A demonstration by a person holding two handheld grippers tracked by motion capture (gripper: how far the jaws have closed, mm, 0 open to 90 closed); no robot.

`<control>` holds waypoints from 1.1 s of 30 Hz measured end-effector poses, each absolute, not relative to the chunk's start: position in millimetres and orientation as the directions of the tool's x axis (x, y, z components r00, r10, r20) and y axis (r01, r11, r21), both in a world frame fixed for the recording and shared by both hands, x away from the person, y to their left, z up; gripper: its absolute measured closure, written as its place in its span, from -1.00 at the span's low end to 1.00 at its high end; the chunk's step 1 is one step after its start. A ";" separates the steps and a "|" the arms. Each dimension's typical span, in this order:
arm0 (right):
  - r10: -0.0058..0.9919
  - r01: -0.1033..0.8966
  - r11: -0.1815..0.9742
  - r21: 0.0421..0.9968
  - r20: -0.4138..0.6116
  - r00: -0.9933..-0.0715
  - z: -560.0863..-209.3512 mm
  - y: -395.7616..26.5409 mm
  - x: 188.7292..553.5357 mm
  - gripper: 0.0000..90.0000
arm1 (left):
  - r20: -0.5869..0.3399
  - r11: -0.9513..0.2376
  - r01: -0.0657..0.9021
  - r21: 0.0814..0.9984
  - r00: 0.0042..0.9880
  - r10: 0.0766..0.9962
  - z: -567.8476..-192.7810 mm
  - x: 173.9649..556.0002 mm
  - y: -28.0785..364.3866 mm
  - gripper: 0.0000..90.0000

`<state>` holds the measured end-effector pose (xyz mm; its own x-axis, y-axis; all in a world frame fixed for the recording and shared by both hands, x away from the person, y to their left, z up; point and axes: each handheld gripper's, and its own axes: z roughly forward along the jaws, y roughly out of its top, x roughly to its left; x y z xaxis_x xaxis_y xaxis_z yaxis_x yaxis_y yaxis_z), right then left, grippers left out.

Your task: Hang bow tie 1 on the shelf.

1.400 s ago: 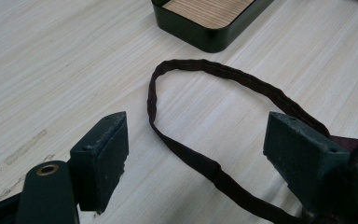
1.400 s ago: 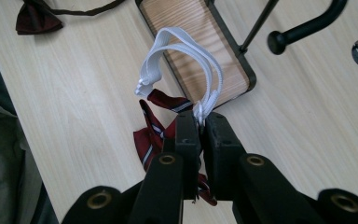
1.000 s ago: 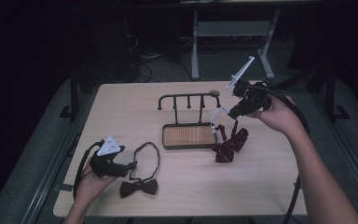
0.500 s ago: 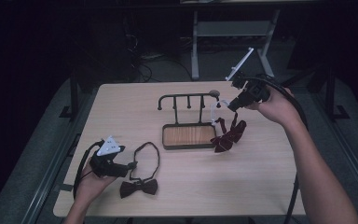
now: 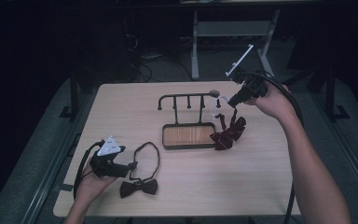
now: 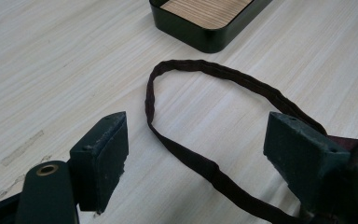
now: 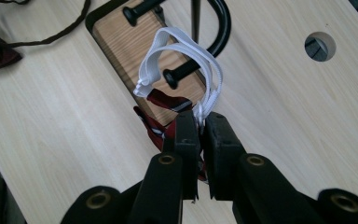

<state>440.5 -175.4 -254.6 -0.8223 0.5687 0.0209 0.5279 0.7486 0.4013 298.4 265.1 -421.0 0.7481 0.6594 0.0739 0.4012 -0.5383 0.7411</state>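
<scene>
Pinching white elastic strap (image 7: 200, 60): right tool (image 7: 200, 128) | left tool (image 6: 205, 144) spread | woodgrain table (image 5: 261, 177)

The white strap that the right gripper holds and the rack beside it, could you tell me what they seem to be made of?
The white strap looks like woven elastic or fabric tape: matte, thin, limp, folding into soft loops. The rack seems to be dark painted metal rod: slim bent bars with a slight sheen and round-ended pegs. Its tray base shows light striped grain inside a dark rim, so wood or a wood-look insert.
</scene>
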 end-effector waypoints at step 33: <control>0.563 0.543 0.729 0.417 0.086 -0.822 -281.6 -190.6 443.7 0.71 | 0.071 -0.544 0.409 0.732 0.749 0.659 -421.8 297.8 263.6 -0.50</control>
<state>443.7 -190.6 -281.6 -0.8220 0.5628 0.0865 0.5429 0.7287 0.4174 297.8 263.6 -421.8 0.7490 0.6587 0.0712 0.4091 -0.5444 0.7324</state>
